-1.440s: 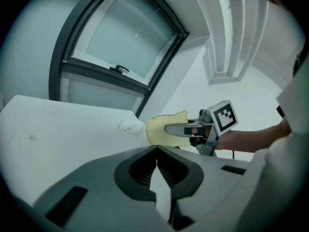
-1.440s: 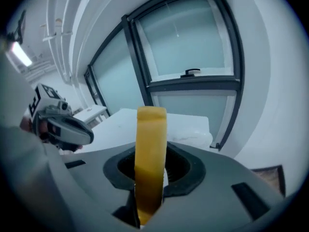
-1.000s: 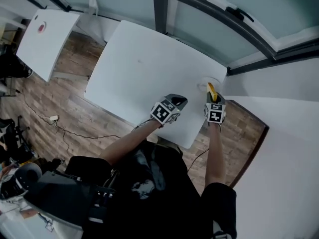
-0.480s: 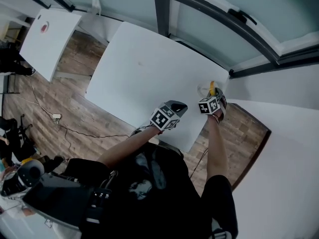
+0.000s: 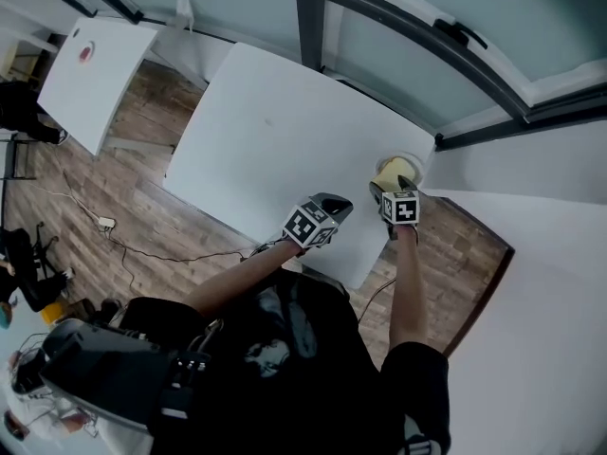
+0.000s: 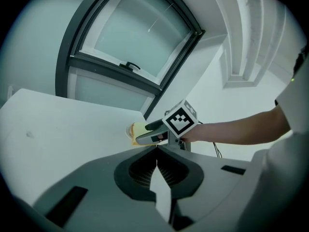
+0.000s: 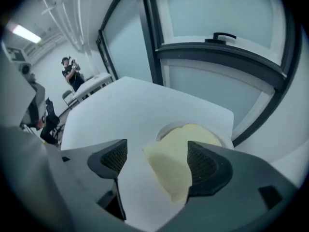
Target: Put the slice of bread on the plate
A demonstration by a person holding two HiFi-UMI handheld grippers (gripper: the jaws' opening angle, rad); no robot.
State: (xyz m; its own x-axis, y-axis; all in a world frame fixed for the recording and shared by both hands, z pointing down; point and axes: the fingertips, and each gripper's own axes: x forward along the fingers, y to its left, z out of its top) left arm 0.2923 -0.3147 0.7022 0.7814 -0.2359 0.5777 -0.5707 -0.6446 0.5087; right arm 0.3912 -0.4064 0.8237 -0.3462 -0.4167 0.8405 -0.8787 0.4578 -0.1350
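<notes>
A pale yellow slice of bread [image 5: 389, 172] lies flat on the small white plate [image 5: 408, 155] at the far right corner of the white table [image 5: 275, 131]. In the right gripper view the bread [image 7: 178, 158] overhangs the plate's rim [image 7: 166, 128] toward me. My right gripper [image 5: 383, 188] hangs just over it; its jaws have just been opening and now stand wide apart [image 7: 157, 161]. The slice lies between them, close to the right pad [image 7: 203, 163], and is not squeezed. My left gripper [image 5: 338, 201] hovers over the table's near edge, shut and empty [image 6: 157, 153].
The plate sits close to the table's corner, next to a dark window frame [image 5: 379, 12]. A second white table [image 5: 90, 74] stands far left across the wood floor, where a cable [image 5: 123, 240] runs. A person [image 7: 72, 74] stands far off in the right gripper view.
The right gripper has come down over the plate. The bread, held on edge before, now lies flat on the plate with the jaws spread apart. The left gripper has stayed put.
</notes>
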